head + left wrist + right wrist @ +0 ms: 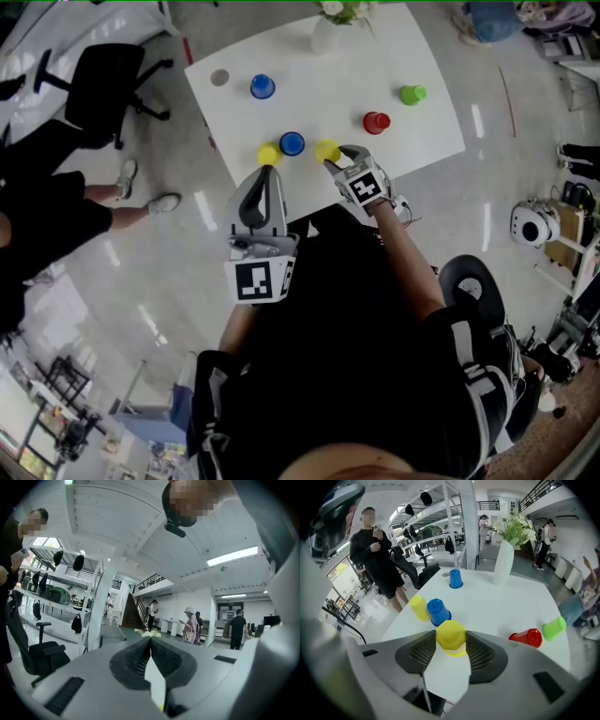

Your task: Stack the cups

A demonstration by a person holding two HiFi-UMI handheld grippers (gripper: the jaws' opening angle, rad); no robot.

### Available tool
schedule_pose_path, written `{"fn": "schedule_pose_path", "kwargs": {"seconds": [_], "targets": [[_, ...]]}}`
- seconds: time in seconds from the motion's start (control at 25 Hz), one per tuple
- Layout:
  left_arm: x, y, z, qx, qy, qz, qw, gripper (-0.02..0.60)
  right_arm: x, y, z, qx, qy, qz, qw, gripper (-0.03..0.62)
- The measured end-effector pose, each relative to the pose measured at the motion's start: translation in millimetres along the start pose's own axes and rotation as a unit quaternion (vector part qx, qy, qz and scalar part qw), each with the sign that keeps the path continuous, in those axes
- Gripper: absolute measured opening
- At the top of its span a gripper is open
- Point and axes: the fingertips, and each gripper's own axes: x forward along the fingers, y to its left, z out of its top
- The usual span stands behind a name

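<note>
An upside-down yellow cup (pixel 451 634) stands on the white table (pixel 422 141) near its front edge, and my right gripper (pixel 451 642) is shut on it, a pad pressing each side. In the head view that cup (pixel 326 150) sits at the tips of my right gripper (pixel 339 159). Just left are a blue cup (pixel 292 143) and a second yellow cup (pixel 269 155), side by side. Another blue cup (pixel 262 86) stands further back. A red cup (pixel 376 122) and a green cup (pixel 412 94) lie to the right. My left gripper (pixel 267 173) hangs off the table's front edge, pointing level, shut and empty.
A white vase with flowers (pixel 325 33) stands at the table's far edge. An office chair (pixel 103 84) and a person in black (pixel 56 216) are to the left of the table. A small grey disc (pixel 219 77) lies at the far left corner.
</note>
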Motion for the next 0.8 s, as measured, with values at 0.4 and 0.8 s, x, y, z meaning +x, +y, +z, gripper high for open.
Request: {"fn": "schedule_pose_path", "kwargs": {"seconds": [0.4, 0.8], "targets": [[-5.9, 2.8, -4.8, -0.007, -0.001, -0.004, 1.0000, 0.021, -8.7, -7.5, 31.8, 0.003, -0.036, -0.010, 0.999, 0.215], [6.7, 0.7, 6.2, -0.006, -0.023, 0.063, 0.9977, 0.021, 12.3, -32.7, 46.8, -0.038, -0.015, 0.016, 0.999, 0.215]]}}
